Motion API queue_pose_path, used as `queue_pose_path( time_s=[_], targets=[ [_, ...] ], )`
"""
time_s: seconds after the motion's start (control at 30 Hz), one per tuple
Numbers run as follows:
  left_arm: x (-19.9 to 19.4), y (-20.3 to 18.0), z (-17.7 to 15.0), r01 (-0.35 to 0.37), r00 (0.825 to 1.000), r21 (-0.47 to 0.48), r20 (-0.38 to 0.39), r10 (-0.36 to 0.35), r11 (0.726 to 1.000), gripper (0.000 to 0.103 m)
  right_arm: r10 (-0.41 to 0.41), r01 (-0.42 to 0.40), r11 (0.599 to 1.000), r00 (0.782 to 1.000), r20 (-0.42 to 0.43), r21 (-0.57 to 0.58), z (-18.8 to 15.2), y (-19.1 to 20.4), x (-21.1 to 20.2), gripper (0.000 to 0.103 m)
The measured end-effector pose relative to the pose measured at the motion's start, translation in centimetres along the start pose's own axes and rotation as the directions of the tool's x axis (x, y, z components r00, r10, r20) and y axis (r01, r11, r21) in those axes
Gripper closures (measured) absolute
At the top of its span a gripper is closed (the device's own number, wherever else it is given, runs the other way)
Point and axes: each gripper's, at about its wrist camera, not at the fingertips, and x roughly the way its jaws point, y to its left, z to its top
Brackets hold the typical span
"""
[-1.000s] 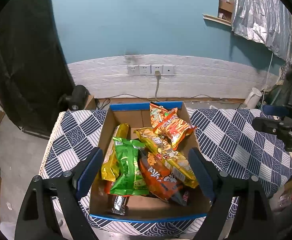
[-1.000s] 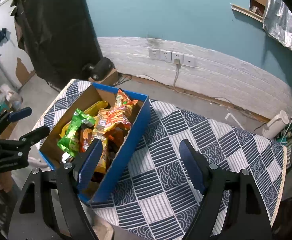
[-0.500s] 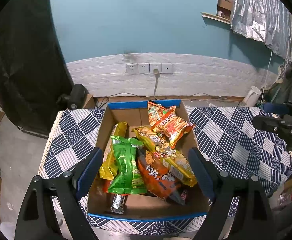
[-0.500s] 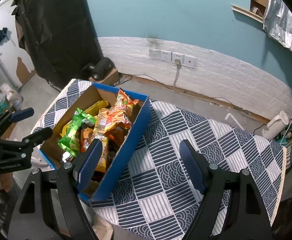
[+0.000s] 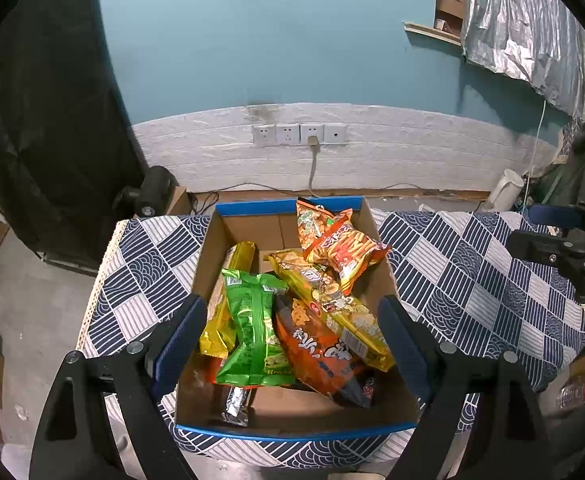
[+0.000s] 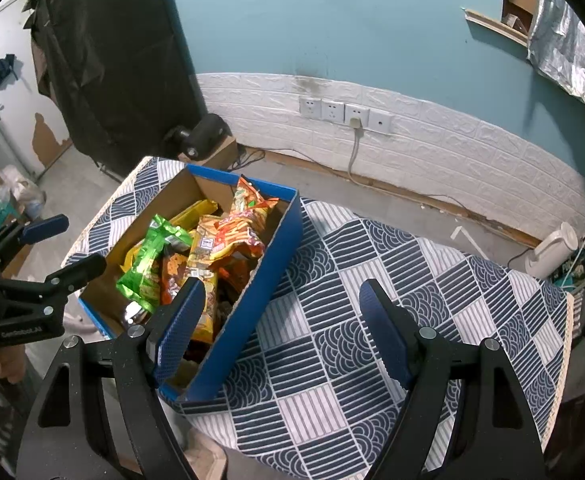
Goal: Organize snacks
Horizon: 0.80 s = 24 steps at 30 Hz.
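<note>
1. Left wrist view looks down into an open cardboard box point(image 5: 292, 408) with a blue rim, standing on a table point(image 5: 472, 280) under a blue and white patterned cloth.
2. Snack packets lie heaped in the box at all angles: a green bag point(image 5: 254, 328) on top near the middle, a yellow bag point(image 5: 228, 292) along the left wall, an orange bag point(image 5: 318, 354) beside the green one, a long yellow bag point(image 5: 328, 300) lying slantwise, a red bag point(image 5: 344, 248) propped against the far right corner, and a small silver packet point(image 5: 234, 402) on the box floor.
3. Left gripper point(image 5: 292, 340) hangs above the box with its fingers spread wide and nothing between them.
4. Right gripper point(image 6: 280, 328) hangs over the box's right wall and the bare cloth beside it, fingers likewise released and empty.
5. No snack lies on the cloth in either view; all are in the box.
6. My judgement: this fits two stages, either snacks gathered into the box and the hands drawing off, or a jumbled pile waiting to be sorted out onto the cloth.
7. If a packet is to be taken, the green bag is the easiest reach; a pinch at its crimped end should hold without crushing what is inside.
</note>
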Motion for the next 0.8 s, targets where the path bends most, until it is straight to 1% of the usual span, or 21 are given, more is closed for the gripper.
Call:
queue_pose_path(
  time_s=[0.43,0.53,0.8],
  targets=[
    [0.24,0.26,-0.05,-0.027,0.999,-0.008,-0.018,0.027,1.000,0.015,-0.002,0.002,1.000,1.000,0.001,0.002,-0.10,-0.12,-0.03,0.023],
    [0.35,0.19,-0.05,-0.031,0.999,-0.003,-0.031,0.031,1.000,0.015,0.000,0.000,1.000,1.000,-0.004,-0.001,-0.19,-0.17,-0.03,0.023],
    [0.28,-0.18,-0.14,-0.034,0.999,0.016,-0.029,0.034,0.999,0.015,0.000,0.000,1.000,1.000,-0.006,-0.008,-0.29,-0.29,-0.01,0.023]
  ],
)
